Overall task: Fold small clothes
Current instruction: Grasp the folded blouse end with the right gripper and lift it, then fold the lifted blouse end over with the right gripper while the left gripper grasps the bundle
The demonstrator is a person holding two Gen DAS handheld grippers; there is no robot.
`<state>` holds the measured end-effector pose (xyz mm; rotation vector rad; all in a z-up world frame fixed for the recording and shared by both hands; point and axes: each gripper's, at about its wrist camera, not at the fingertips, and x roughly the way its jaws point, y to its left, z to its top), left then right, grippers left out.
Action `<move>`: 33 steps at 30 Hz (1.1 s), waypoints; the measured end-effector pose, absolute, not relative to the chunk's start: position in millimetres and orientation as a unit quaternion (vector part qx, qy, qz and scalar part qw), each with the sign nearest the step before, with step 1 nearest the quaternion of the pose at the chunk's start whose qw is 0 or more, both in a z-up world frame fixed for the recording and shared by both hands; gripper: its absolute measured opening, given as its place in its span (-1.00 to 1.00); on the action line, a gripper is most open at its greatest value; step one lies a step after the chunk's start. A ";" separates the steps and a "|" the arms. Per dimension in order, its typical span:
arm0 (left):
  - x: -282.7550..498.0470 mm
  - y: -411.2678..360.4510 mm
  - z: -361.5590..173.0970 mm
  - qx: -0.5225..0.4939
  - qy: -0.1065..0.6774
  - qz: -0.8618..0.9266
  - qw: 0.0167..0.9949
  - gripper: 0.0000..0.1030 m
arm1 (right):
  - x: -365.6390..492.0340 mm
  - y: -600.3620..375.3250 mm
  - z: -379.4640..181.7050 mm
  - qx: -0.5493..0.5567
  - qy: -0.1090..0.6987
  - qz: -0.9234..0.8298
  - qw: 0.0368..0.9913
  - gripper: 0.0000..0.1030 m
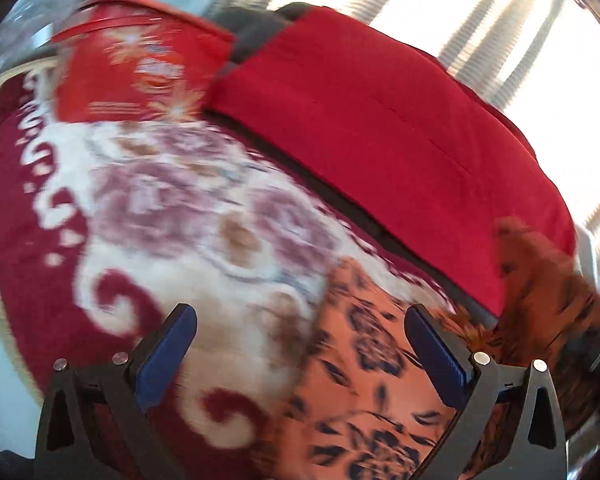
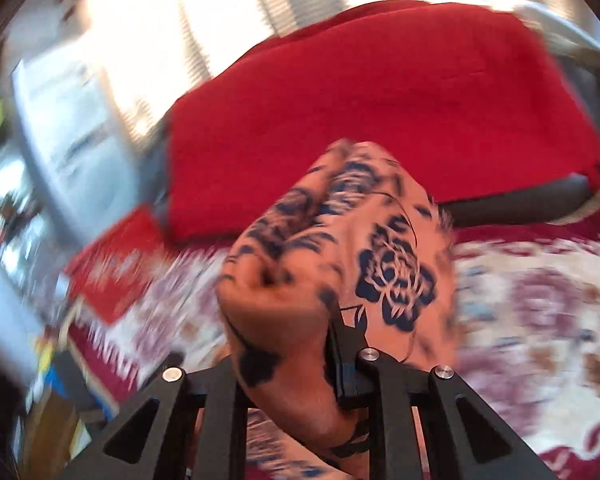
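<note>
An orange garment with dark blue flowers (image 1: pixel 364 392) lies on a patterned red and cream blanket (image 1: pixel 172 216). My left gripper (image 1: pixel 300 344) is open above it, its blue pads (image 1: pixel 168 356) wide apart, with the cloth under its right finger. In the right wrist view my right gripper (image 2: pixel 300 344) is shut on a bunched part of the same garment (image 2: pixel 340 248), which rises up in front of the camera and hides the fingertips. That lifted part shows at the right edge of the left wrist view (image 1: pixel 548 288).
A plain red cushion (image 1: pixel 380 128) lies along the far side of the blanket, also in the right wrist view (image 2: pixel 380 112). A red floral pillow (image 1: pixel 140 64) sits at the far left. Bright curtained windows (image 1: pixel 500 8) stand behind. Both views are motion-blurred.
</note>
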<state>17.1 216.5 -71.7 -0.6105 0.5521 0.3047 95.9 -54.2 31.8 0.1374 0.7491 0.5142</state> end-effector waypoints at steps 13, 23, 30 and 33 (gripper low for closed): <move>7.8 248.9 -71.9 -0.316 0.273 0.169 0.893 1.00 | 105.0 -1.1 16.4 0.062 0.392 0.288 0.871 -0.67; 5.9 247.2 -70.6 -0.314 0.276 0.151 0.896 1.00 | 93.7 19.2 -52.5 0.031 0.449 0.320 0.834 -0.11; 13.0 207.7 -64.9 -0.277 0.298 0.038 0.913 1.00 | 44.9 -43.8 -30.0 0.081 0.410 0.327 0.848 0.26; 18.2 182.3 -68.4 -0.249 0.331 -0.007 0.910 1.00 | 27.4 -84.2 -30.8 0.114 0.404 0.314 0.852 0.27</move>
